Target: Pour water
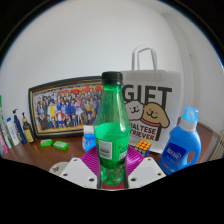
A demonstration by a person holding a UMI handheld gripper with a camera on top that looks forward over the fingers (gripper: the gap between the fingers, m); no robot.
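A green plastic bottle with a black cap and a white label stands upright between my gripper's two fingers. The purple pads press against its lower body from both sides, so the gripper is shut on the bottle. The bottle's base is hidden behind the gripper housing, so I cannot tell whether it rests on the table or hangs above it. No cup or other receiving vessel shows.
A framed group photo leans against the wall behind left. A white "GIFT" paper bag stands behind right, a blue detergent bottle beside it. Small green blocks and a colourful cube lie on the wooden table.
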